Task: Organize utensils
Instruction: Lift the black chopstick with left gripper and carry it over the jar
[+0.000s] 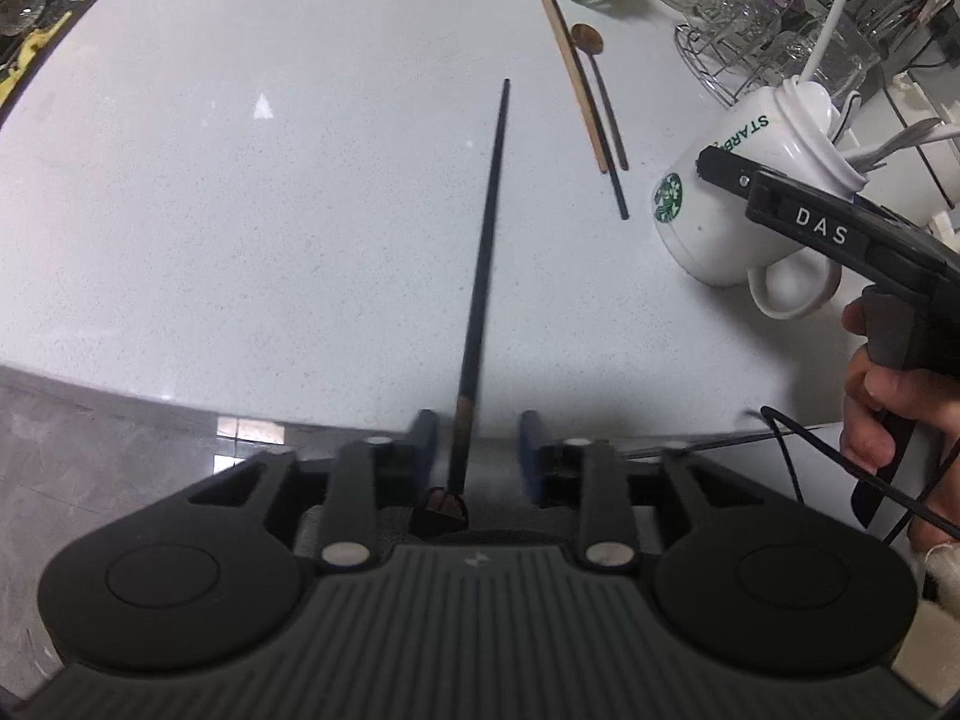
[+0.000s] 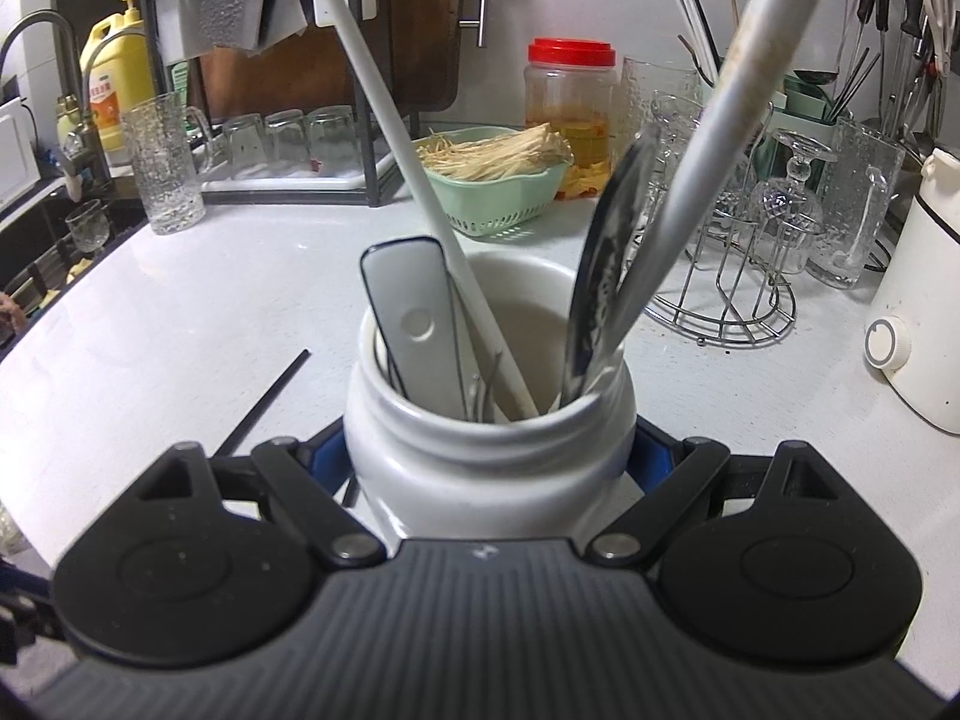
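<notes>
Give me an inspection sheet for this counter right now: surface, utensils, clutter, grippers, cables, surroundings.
Surface: pale speckled counter, mostly bare.
Job's things: black chopstick between the left gripper's fingers; three more utensils lie loose; white mug holds several.
Clutter: green basket, red-lidded jar, glass rack.
Grippers: left gripper open, pads off the chopstick; right gripper shut on the mug.
Cables: black cable by the right hand.
Surroundings: faucet, yellow soap bottle, white appliance.
</notes>
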